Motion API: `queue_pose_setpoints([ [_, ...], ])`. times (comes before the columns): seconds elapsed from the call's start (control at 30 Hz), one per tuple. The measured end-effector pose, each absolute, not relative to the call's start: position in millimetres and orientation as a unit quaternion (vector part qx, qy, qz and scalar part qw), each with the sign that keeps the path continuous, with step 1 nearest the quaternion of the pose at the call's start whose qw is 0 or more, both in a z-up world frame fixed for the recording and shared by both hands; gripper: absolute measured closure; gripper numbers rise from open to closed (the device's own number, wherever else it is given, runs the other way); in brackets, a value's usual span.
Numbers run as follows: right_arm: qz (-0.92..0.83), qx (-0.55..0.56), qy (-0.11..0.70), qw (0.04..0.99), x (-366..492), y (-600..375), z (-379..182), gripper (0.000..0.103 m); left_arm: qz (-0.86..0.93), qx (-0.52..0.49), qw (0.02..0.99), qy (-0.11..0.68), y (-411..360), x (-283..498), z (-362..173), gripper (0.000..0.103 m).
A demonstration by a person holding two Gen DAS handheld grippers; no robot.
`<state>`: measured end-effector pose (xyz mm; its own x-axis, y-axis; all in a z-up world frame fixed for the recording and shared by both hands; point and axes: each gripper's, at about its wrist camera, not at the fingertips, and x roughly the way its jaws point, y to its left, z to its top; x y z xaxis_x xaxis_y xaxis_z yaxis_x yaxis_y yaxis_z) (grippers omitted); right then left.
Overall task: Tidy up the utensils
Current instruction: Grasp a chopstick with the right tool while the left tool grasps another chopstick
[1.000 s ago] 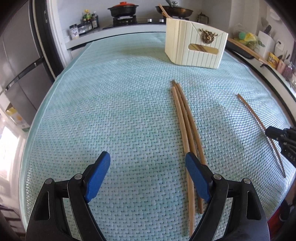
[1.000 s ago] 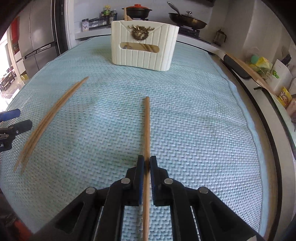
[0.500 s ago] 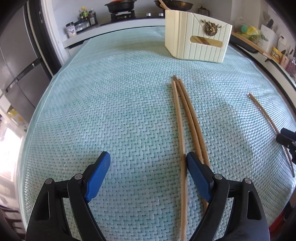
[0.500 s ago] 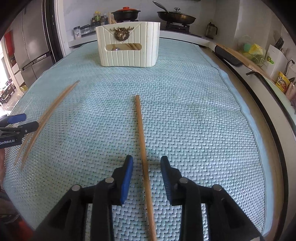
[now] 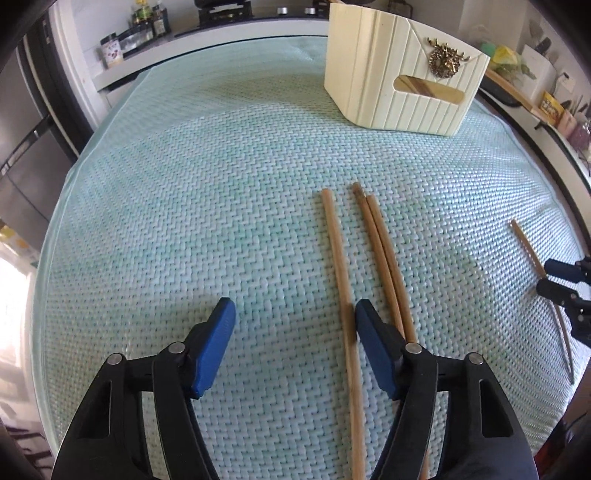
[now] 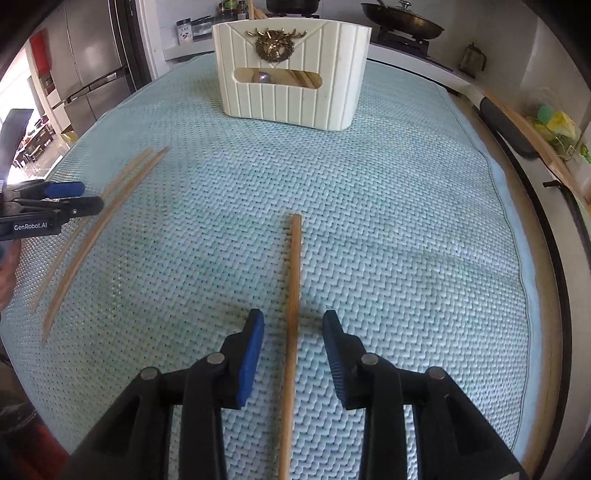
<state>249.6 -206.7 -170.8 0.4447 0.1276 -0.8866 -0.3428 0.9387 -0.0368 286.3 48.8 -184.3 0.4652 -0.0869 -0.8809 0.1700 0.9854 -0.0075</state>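
Three wooden chopsticks lie on the teal mat in the left wrist view. The leftmost chopstick [image 5: 338, 273] runs between the jaws of my left gripper [image 5: 294, 314], close against the right pad. The other two chopsticks [image 5: 384, 262] pass under the right finger. The left jaws are closing, and the left pad stands far from the stick. My right gripper [image 6: 293, 321] is open around a single chopstick [image 6: 294, 273] that rests on the mat, with a gap to each pad. A cream utensil holder [image 6: 291, 99] with a gold emblem stands upright at the far end, wooden utensils inside it.
The woven mat [image 5: 184, 192] covers the whole table. A stove with a wok [image 6: 402, 22] and pot sits behind it, jars [image 5: 147, 22] to the left, and a fridge [image 6: 92, 77] beyond. A cluttered counter [image 6: 554, 125] runs along the table's right edge.
The right gripper opened and let go of the single chopstick, which now lies on the mat. The left gripper slid right and forward, its jaws narrowed, and the leftmost chopstick now lies apart from the other two.
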Motion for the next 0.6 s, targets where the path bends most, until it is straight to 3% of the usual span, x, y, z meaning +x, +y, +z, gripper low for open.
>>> queue_pose_setpoints([
  [0.17,0.152,-0.111,0.507,0.841,277,-197,-172,0.07,-0.089,0.055,0.851,0.515,35,308,-183,0.045],
  [0.3,0.155,-0.106,0.5,0.846,293,-193,-173,0.07,-0.097,0.055,0.849,0.517,29,322,-182,0.045],
  [0.4,0.153,-0.108,0.499,0.846,300,-191,-173,0.079,-0.096,0.056,0.849,0.517,26,329,-182,0.051],
  [0.53,0.151,-0.109,0.498,0.847,306,-193,-173,0.094,-0.099,0.052,0.85,0.514,26,336,-180,0.077],
  [0.6,0.15,-0.102,0.498,0.848,309,-196,-173,0.096,-0.1,0.048,0.852,0.512,28,341,-180,0.09],
])
